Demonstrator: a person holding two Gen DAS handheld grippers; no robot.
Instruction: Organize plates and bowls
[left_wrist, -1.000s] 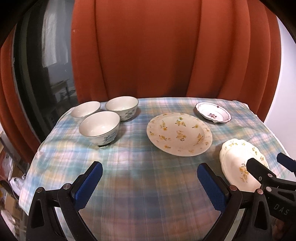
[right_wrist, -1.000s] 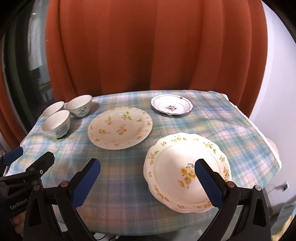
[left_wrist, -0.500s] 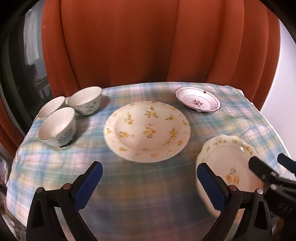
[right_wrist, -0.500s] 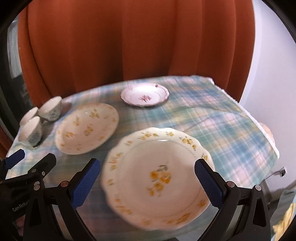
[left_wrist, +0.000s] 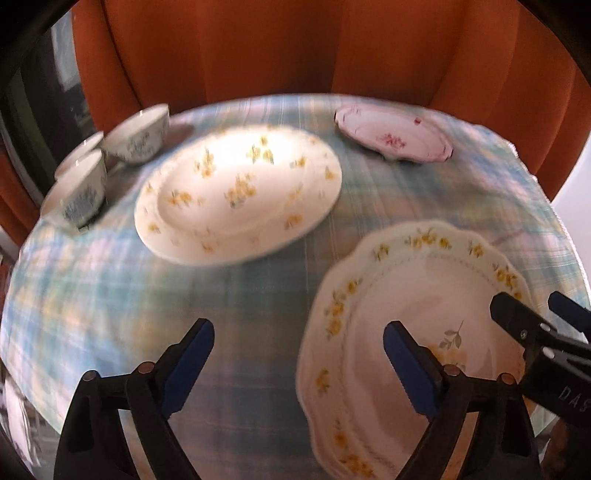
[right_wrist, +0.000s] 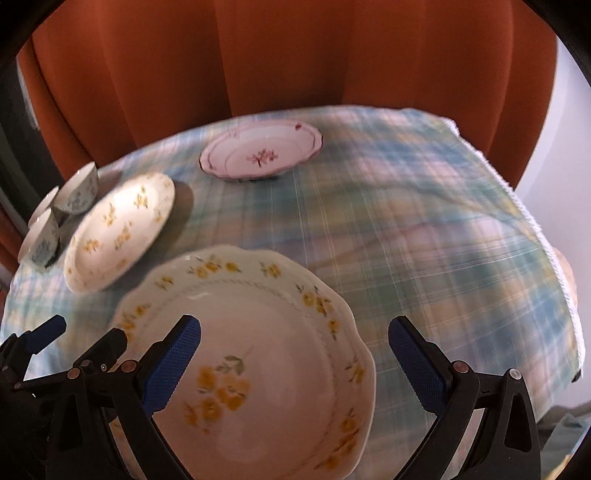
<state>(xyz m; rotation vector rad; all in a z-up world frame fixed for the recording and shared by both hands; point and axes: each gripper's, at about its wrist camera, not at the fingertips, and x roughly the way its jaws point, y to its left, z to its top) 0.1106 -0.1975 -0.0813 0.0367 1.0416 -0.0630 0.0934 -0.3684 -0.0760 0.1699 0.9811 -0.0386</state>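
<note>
A scalloped white plate (left_wrist: 424, 295) with yellow flowers lies at the near right of the table. My left gripper (left_wrist: 299, 360) hangs low over the plate's left rim. Its jaws are closing, the rim lies between them, and the pads do not touch it. In the right wrist view my right gripper (right_wrist: 293, 363) is open and straddles the same plate (right_wrist: 258, 332) at its right rim. A round yellow-flowered plate (left_wrist: 240, 192) sits in the middle. A small pink-flowered plate (left_wrist: 391, 136) lies behind it. Three blue-patterned bowls (left_wrist: 140, 136) cluster at the far left.
A plaid blue-green tablecloth (left_wrist: 92, 288) covers the table. Its fringed right edge (right_wrist: 535, 229) drops off close to the scalloped plate. Orange curtains (left_wrist: 295, 48) hang right behind the table. Bare cloth lies right of the pink-flowered plate.
Both grippers have come forward and down onto the scalloped plate, which now fills the near view. The left jaws stand narrower than before.
</note>
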